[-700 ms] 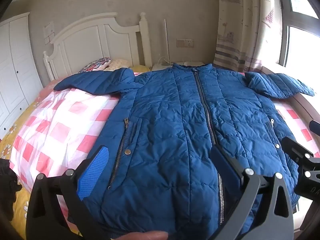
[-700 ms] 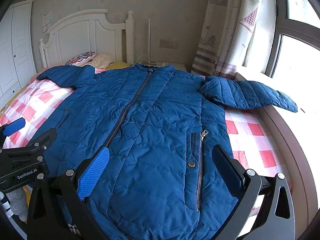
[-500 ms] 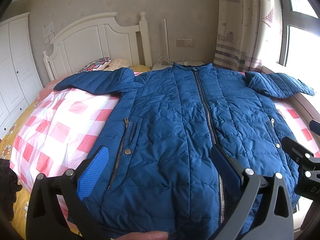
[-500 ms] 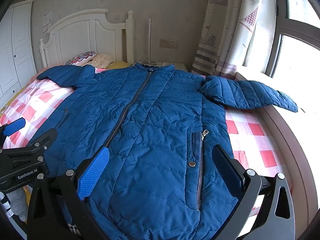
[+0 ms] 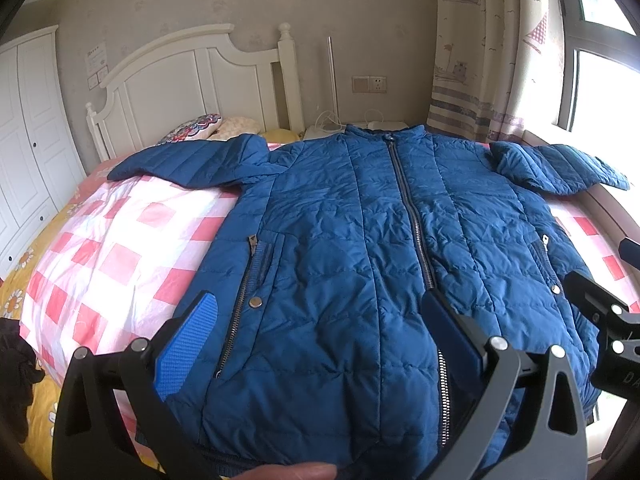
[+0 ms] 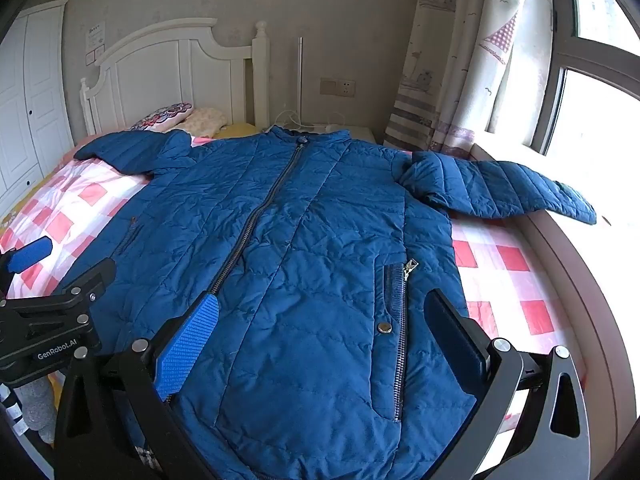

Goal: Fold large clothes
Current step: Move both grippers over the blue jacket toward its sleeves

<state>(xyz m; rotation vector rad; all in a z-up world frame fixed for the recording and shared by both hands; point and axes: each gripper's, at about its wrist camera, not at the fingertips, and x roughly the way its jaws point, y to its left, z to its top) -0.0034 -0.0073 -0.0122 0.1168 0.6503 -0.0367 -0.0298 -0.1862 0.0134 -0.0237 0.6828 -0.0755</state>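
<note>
Blue quilted jacket (image 5: pixel 360 240), one; two sleeves spread.

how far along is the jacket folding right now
Done: the blue jacket lies flat and face up on the checked bedspread, zipped, with both sleeves spread out to the sides. In hand: nothing yet; the left gripper and right gripper hang over the hem with jaws open, gripping no fabric. Left: all the folding, sleeves and body alike.
</note>
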